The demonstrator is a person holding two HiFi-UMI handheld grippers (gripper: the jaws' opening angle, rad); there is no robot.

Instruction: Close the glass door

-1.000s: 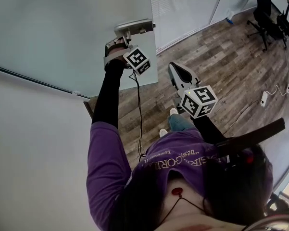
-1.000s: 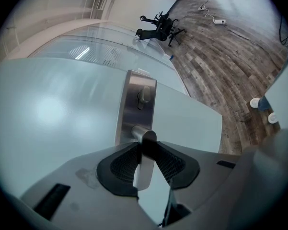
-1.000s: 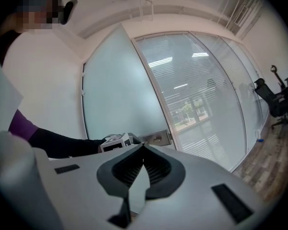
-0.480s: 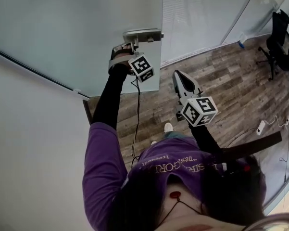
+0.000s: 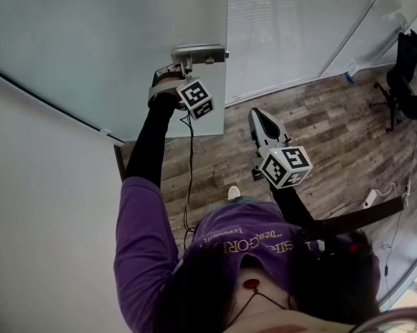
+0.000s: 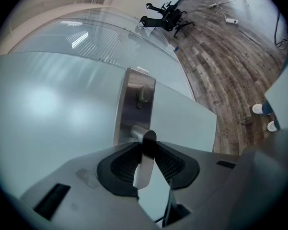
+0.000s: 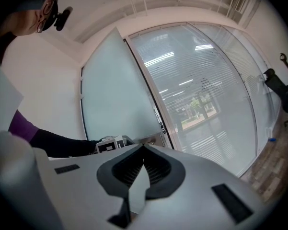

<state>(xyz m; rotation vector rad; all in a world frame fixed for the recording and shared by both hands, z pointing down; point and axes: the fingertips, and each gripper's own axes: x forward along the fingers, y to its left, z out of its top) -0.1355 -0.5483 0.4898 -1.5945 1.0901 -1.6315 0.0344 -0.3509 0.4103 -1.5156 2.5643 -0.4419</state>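
The left gripper (image 6: pixel 144 147) has its ribbed fingers (image 6: pixel 122 164) pinched on the metal lever handle (image 6: pixel 143 163), partway along the bar and out from the spindle. The steel backplate (image 6: pixel 136 97) and lock cylinder sit just beyond. The plate is fixed at the free edge of the frosted glass door (image 6: pixel 52 114), which stands ajar at the far left of the room, angled away from the glazed wall with blinds (image 7: pixel 201 95) on its right.

The right gripper (image 7: pixel 144 148) is empty, its fingers (image 7: pixel 127 169) brought together, and it hangs over the wood floor (image 5: pixel 319 116) to the right, well apart from the door.

The pane is probably heavy and rigid, slow to start swinging and slow to stop, and the glass would take a slam badly. The lever is smooth and may pivot or slip under a sideways load. Gripping close to the spindle looks the safer hold, and the free edge gives the most leverage.
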